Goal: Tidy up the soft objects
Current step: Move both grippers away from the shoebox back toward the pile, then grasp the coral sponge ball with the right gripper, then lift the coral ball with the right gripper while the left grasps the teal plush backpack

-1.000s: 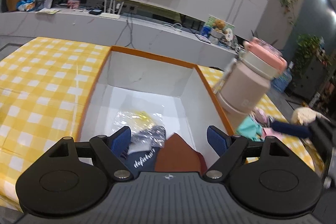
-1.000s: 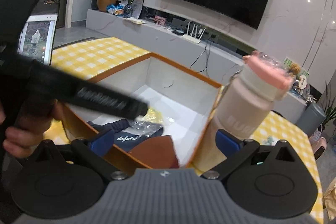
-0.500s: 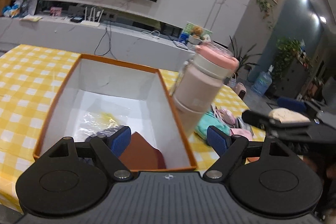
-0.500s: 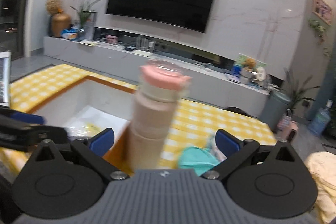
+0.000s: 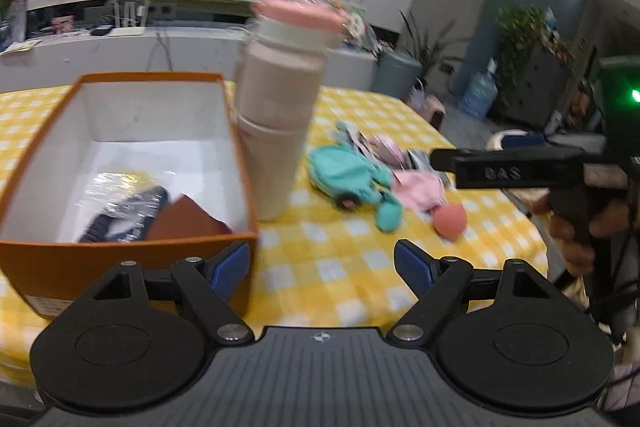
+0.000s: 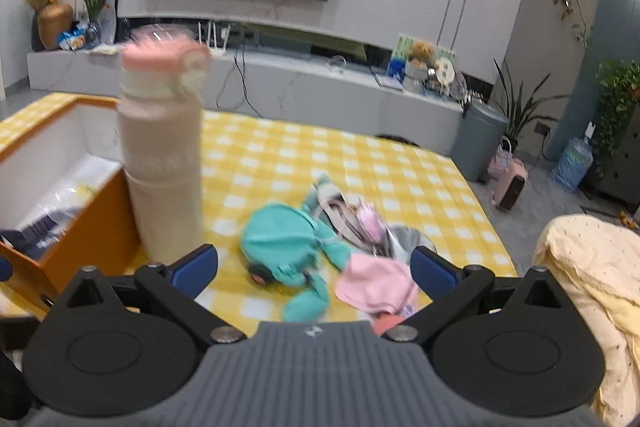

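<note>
a: yellow checked table in the left wrist view. left gripper gapes wide, empty, beside the orange box.

b: could it go wrong?

a: maybe; the tall bottle stands close and might tip.

b: right wrist view?

a: right gripper spread wide, empty, over the teal soft toy and pink cloth; a blurred reach may snag both.

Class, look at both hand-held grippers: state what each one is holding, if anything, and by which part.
Nothing is held. The left hand-held gripper and the right hand-held gripper are both open, with nothing between their blue pads.
</note>
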{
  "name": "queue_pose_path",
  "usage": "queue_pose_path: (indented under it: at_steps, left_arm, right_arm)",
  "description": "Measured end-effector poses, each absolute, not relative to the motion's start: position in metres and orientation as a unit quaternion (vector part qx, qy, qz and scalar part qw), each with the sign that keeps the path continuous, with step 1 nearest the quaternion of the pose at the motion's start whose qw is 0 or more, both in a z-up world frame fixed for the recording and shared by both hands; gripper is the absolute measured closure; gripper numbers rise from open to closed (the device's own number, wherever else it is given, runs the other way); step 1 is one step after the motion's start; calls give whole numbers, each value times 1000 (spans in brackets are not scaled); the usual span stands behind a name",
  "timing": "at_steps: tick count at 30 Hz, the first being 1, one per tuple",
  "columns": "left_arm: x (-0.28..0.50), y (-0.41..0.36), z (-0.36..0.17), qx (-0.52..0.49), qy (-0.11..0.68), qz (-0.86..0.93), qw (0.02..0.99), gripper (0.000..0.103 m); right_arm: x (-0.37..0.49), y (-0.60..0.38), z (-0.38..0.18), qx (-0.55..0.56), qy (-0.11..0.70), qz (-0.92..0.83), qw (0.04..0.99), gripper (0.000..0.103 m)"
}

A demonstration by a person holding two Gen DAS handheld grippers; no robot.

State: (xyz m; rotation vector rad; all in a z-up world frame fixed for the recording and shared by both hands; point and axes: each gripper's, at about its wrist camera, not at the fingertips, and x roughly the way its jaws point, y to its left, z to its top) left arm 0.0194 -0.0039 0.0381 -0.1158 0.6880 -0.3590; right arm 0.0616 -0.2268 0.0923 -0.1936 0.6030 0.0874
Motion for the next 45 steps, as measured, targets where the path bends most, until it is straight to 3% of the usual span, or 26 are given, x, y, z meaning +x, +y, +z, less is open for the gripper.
queue_pose_path:
  at_steps: [10,15,22,24,28,30,35,40,45]
  left_arm:
    - [27,-58,-1,-19,335,-201,920,7]
    - [17,-87,-14,27,315,-229,921,7]
    - [24,-112,-28,46,325,-246,912,7]
    - [31,-115,-30,33,331,-242,911,7]
    - [44,-127,-35,20,330,-228,916,7]
    - [49,-132,-36,25,327,-222,918,7]
    - [57,-134,-36,24,321,-214,922,7]
    - [71,-137,-37,27,322,-194,926,7]
    - [95,-138,-33,-10,314,-197,929,7]
  right_arm:
    - [99,-279,47,-42,361,6,932,3]
    - [124,-320,15,42,424,-17,904,3]
    - [142,-360,-1,116,433,-9,894,4]
    - [147,-372,-10,148,445,-17,883,13]
    - [155,-379,-21,187,471,-22,862,13]
    - [157,-368,-22,168,481,-6,861,29]
    - [163,-351,-26,107,490,-20,865,52]
    - [155,-356,-23,111,492,-7,864,54]
    - [138,-358,8,113,440,-3,891,54]
